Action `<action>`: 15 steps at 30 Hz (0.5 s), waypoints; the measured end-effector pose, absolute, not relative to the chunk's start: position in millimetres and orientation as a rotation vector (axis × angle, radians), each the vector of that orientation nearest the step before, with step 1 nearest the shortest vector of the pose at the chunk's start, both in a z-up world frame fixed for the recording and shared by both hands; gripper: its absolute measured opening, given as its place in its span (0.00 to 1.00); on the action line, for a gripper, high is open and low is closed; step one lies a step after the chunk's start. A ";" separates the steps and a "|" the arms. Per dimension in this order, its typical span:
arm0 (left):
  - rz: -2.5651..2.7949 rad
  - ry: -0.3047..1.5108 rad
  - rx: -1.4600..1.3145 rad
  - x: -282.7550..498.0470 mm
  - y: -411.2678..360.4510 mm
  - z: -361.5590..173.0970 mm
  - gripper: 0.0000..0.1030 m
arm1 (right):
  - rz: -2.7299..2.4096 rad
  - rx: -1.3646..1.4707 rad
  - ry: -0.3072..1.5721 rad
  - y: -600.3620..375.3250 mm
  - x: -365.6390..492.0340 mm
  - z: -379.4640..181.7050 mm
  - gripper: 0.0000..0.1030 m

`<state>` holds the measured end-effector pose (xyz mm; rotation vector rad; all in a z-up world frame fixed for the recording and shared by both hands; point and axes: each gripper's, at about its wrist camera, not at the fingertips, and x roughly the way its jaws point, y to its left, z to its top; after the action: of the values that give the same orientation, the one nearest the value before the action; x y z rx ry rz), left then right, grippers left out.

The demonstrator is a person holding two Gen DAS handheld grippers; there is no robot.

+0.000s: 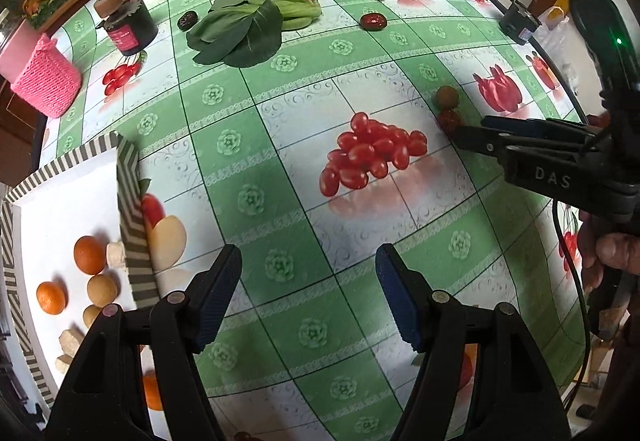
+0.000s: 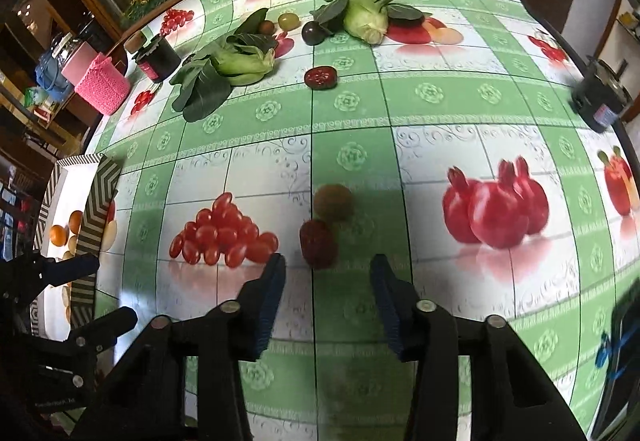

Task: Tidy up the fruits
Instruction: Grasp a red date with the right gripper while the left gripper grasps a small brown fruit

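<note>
The right gripper (image 2: 326,275) hangs over the table (image 2: 360,113), jaws released, with a red fruit (image 2: 317,244) just ahead of them and a brownish fruit (image 2: 333,202) touching it behind. The left gripper (image 1: 310,267), jaws released and empty, hovers beside the striped box (image 1: 130,201) of fruits.

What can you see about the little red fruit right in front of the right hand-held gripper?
The red fruit is small, roundish and dark red, a bit blurred in the right view. It lies on the green-and-white tablecloth, on a green stripe, close against a brownish-green fruit behind it; whether they touch is unclear. The right hand-held gripper has its fingers either side just short of it, not touching. A printed pile of tomatoes is beside it.
</note>
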<state>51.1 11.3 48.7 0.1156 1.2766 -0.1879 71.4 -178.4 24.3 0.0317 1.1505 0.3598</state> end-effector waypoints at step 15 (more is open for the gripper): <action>-0.266 1.249 0.114 80.0 -26.4 48.3 0.66 | 0.385 0.012 1.154 -190.2 74.2 19.4 0.19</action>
<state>80.0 -26.4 48.3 0.1138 1.2493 -0.2663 74.2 -190.2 19.4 0.0124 1.1539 0.3849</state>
